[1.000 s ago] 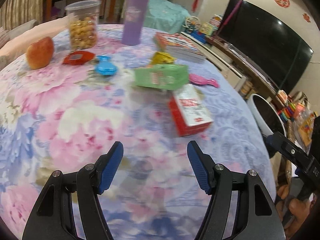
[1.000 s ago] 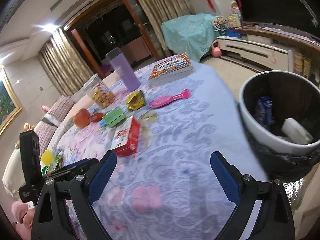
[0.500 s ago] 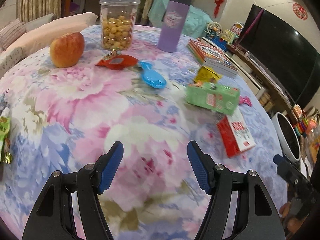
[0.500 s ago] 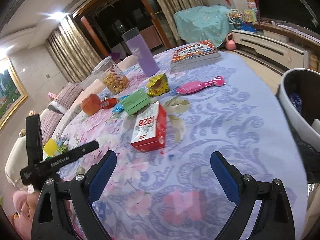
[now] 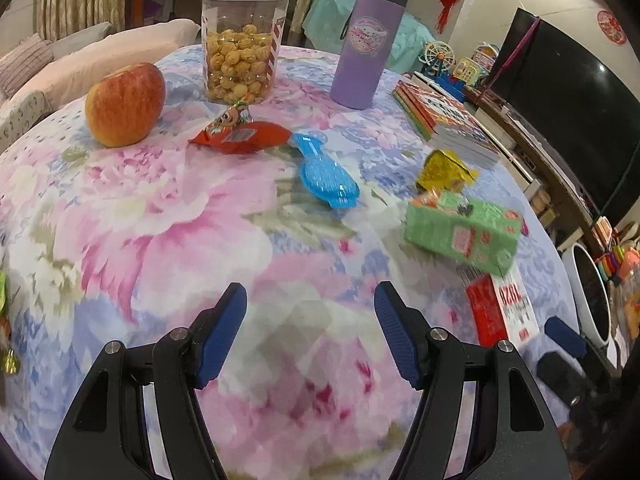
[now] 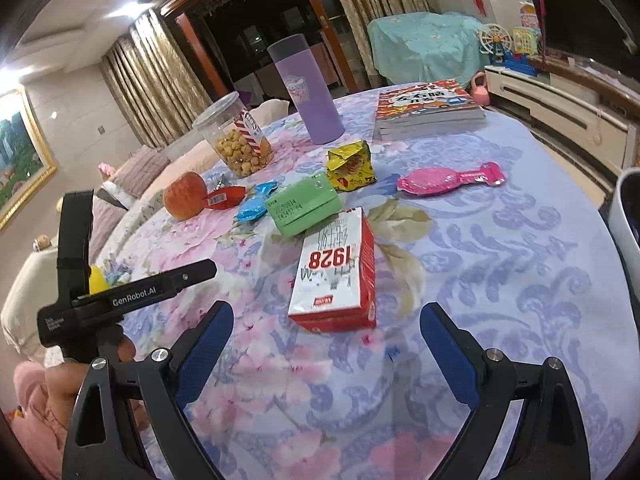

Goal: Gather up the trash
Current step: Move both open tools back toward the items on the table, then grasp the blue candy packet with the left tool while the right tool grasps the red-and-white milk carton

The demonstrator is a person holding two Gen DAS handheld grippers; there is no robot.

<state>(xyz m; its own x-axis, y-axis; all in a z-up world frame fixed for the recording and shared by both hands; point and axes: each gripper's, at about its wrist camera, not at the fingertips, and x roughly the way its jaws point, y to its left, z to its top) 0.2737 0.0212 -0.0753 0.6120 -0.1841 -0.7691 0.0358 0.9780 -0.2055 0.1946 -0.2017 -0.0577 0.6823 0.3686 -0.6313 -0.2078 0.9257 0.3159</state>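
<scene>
Floral cloth covers my worktop (image 6: 520,260); the red-and-white "1928" carton (image 6: 336,276) lies flat just ahead of my right hand-held gripper (image 6: 326,340), spread wide and empty, as is my left hand-held gripper (image 5: 310,312).

right gripper (image 6: 326,330) agape, red carton (image 6: 335,276) ahead

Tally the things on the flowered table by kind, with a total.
Wrappers: 4, red, blue, yellow, pink
Boxes: 2, green, red-and-white
Apple: 1
Snack jar: 1
Purple tumbler: 1
Book stack: 1
Total: 10
</scene>
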